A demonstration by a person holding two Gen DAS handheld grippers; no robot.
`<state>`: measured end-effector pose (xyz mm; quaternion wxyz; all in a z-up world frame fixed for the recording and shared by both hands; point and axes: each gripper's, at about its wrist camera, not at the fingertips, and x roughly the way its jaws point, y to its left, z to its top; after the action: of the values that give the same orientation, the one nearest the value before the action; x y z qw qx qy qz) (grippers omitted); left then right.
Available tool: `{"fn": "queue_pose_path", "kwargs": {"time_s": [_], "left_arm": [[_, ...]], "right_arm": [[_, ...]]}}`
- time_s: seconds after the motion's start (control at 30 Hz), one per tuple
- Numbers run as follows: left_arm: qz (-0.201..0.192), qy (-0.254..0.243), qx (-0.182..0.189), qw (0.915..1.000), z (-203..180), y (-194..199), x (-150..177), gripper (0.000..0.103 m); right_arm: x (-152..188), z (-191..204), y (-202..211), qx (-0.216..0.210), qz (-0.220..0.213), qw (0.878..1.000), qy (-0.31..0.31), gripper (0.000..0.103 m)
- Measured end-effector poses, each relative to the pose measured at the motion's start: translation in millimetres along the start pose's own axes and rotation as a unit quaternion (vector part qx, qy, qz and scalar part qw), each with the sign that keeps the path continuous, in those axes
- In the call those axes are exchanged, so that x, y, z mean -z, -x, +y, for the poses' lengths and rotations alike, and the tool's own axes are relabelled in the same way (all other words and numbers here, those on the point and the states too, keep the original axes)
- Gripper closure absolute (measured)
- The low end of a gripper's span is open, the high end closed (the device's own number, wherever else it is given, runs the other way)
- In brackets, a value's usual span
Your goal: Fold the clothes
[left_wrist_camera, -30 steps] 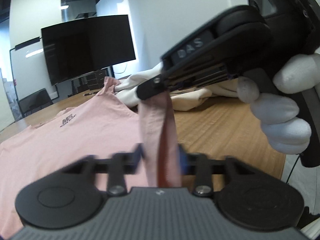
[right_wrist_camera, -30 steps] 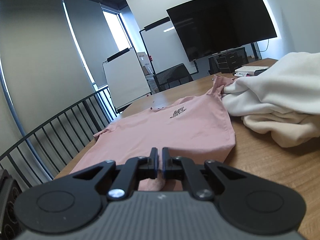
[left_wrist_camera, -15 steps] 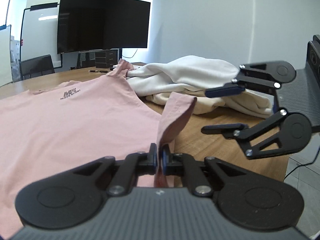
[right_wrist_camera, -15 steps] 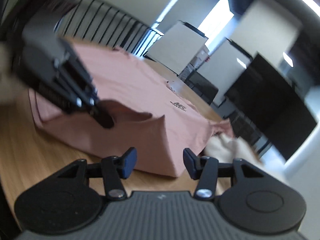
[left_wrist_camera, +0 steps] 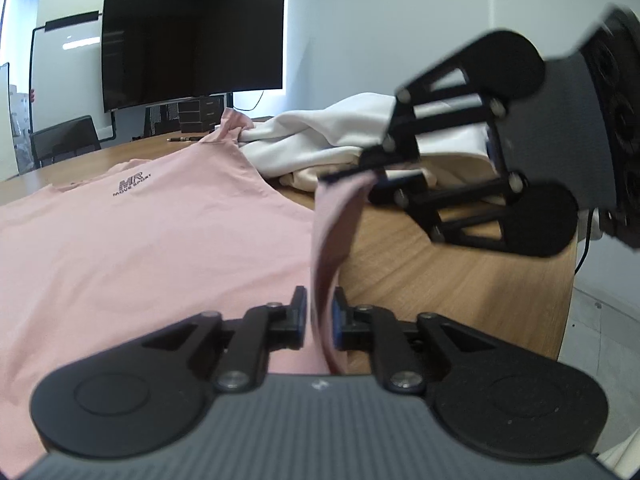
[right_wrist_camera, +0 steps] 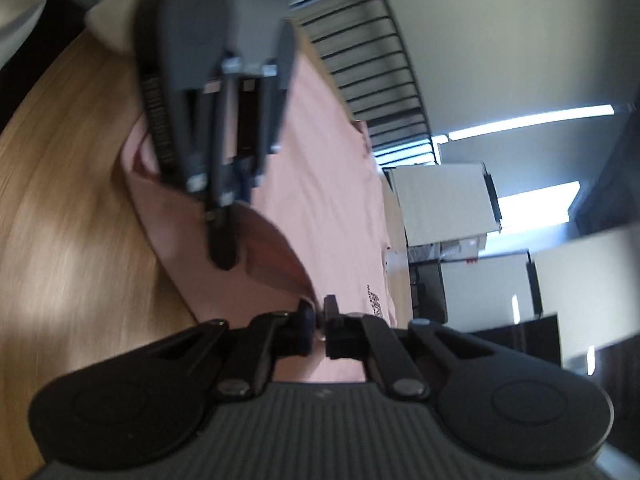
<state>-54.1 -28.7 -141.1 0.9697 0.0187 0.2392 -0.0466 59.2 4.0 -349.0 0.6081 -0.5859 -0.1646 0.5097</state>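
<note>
A pink T-shirt [left_wrist_camera: 160,240] with a small dark logo lies flat on the wooden table [left_wrist_camera: 440,280]. One strip of its edge is lifted off the table. My left gripper [left_wrist_camera: 320,308] is shut on the near end of that strip, and folded cloth fills the small gap between its jaws. My right gripper [left_wrist_camera: 352,182] comes in from the right and is shut on the strip's far end. In the blurred right wrist view, my right gripper [right_wrist_camera: 318,312] pinches the pink T-shirt [right_wrist_camera: 328,200], and my left gripper [right_wrist_camera: 222,240] points down onto the same raised fold.
A heap of white and cream clothes [left_wrist_camera: 332,140] lies on the table behind the shirt, touching its far sleeve. A large dark screen [left_wrist_camera: 192,48] stands beyond. The table's rounded edge [left_wrist_camera: 560,300] is at the right. A black railing [right_wrist_camera: 368,60] runs past the far side.
My right gripper, open beside the lifted strip half a second ago, has moved in and shut on its far end. My left gripper's jaws stand slightly wider around the cloth.
</note>
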Motion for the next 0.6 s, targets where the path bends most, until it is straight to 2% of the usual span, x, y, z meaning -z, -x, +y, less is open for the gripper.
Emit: {"fn": "queue_pose_path", "kwargs": {"time_s": [0.03, 0.07, 0.17, 0.33, 0.4, 0.5, 0.6], "left_arm": [[0.001, -0.002, -0.004, 1.0, 1, 2, 1, 0.07], [0.003, -0.004, -0.008, 1.0, 3, 4, 3, 0.069], [0.008, -0.01, -0.021, 0.9997, 7, 9, 7, 0.069], [0.019, -0.021, -0.089, 0.9957, 19, 26, 18, 0.07], [0.023, -0.025, -0.115, 0.9927, 24, 32, 23, 0.07], [0.03, -0.032, -0.156, 0.9869, 31, 42, 30, 0.076], [0.036, -0.034, -0.192, 0.9802, 38, 51, 35, 0.077]], "right_arm": [[-1, -5, 0, 0.006, 0.004, 1.0, -0.024, 0.1], [-1, -11, -1, 0.012, 0.008, 0.999, -0.047, 0.1], [0, -27, -1, 0.018, 0.023, 0.993, -0.118, 0.1], [3, -46, 4, 0.033, 0.035, 0.977, -0.208, 0.1], [4, -52, 9, 0.04, 0.036, 0.969, -0.24, 0.1], [7, -59, 23, 0.049, 0.033, 0.96, -0.275, 0.1], [8, -64, 41, 0.056, 0.025, 0.954, -0.292, 0.1]]}}
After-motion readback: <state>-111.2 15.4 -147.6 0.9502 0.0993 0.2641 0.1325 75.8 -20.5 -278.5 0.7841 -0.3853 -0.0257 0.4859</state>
